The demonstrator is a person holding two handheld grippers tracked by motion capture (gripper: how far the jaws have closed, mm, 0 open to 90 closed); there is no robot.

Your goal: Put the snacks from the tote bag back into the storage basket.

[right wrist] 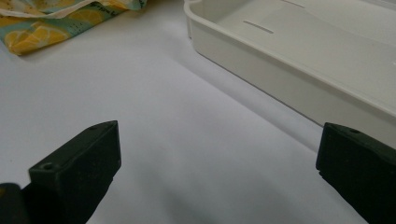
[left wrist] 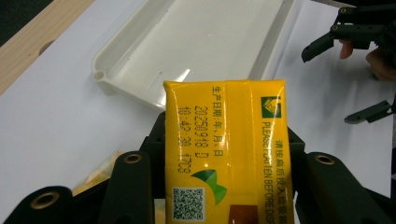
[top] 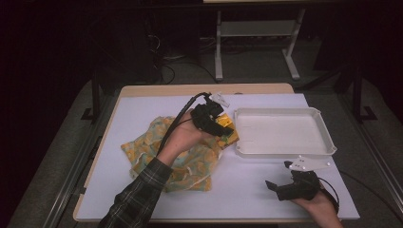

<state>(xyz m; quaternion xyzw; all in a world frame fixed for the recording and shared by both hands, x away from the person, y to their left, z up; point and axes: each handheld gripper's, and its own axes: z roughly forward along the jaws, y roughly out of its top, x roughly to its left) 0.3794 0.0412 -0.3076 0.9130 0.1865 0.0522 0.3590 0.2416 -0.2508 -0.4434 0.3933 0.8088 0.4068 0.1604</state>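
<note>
Left gripper (left wrist: 224, 158) clamped on yellow carton (left wrist: 227, 149), seemingly over tray (left wrist: 128, 70) edge, right gripper (right wrist: 219, 172) wide apart, empty

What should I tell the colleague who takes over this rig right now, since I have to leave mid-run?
Left tool: shut on the yellow carton, held just short of the white tray's near-left corner.
Right tool: open, empty, low over the white table in front of the tray.
Lemon-print cloth bag: lying crumpled at table left.
Done: carton is picked up. Tray holds nothing.
Left, probably: set the carton in the tray and release.
</note>
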